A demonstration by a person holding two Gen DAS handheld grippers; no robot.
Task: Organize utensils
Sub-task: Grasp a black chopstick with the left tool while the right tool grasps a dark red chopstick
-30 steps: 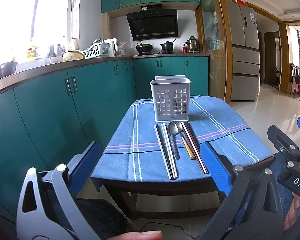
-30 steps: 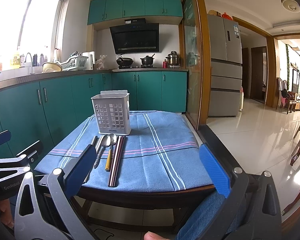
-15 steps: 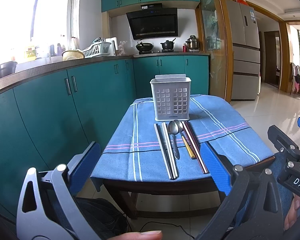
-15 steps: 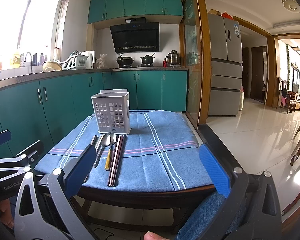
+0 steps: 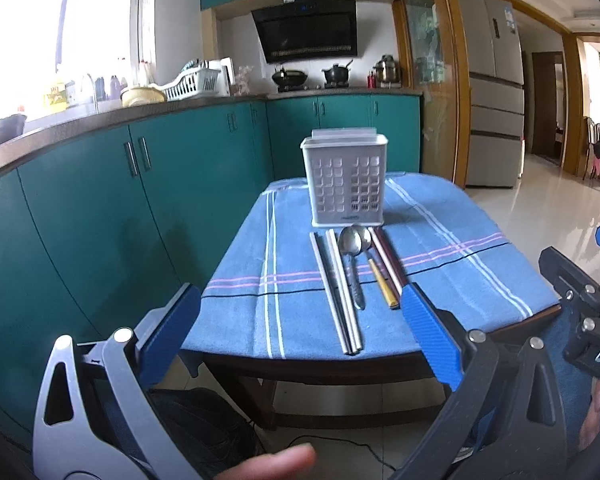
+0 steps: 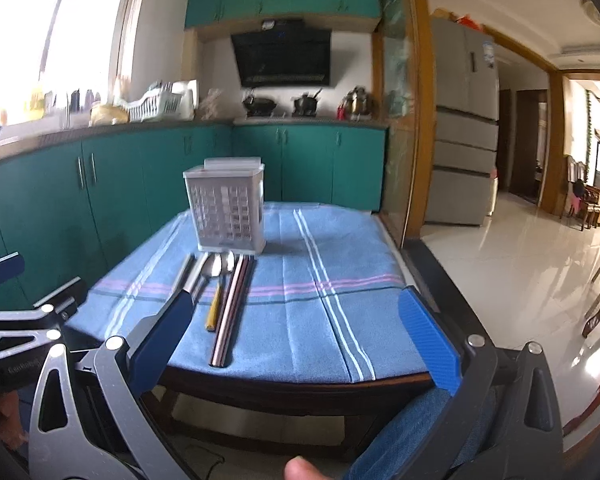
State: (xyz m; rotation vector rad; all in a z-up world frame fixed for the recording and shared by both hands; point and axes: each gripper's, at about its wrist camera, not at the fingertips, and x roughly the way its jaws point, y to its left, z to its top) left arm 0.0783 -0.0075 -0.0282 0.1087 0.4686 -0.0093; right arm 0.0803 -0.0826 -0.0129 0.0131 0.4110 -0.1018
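Observation:
A white perforated utensil holder (image 5: 346, 184) (image 6: 230, 210) stands on a small table covered with a blue striped cloth (image 5: 452, 276) (image 6: 320, 320). In front of it lie silver chopsticks (image 5: 338, 292) (image 6: 190, 276), a metal spoon (image 5: 352, 268) (image 6: 212, 268), a yellow-handled spoon (image 5: 380, 280) (image 6: 214, 308) and dark red chopsticks (image 5: 388, 260) (image 6: 232, 308). My left gripper (image 5: 300, 332) is open and empty, short of the table's near edge. My right gripper (image 6: 296, 328) is open and empty, near the front edge.
Teal kitchen cabinets (image 5: 100, 208) run along the left, close to the table. A glass door with a wooden frame (image 6: 400, 140) stands to the right of the table, and shiny tiled floor (image 6: 520, 272) lies beyond. A black bag (image 5: 204, 424) sits under the table.
Both grippers have moved forward toward the table; the holder and utensils look larger. The right view is blurred from motion. Nothing on the table has moved.

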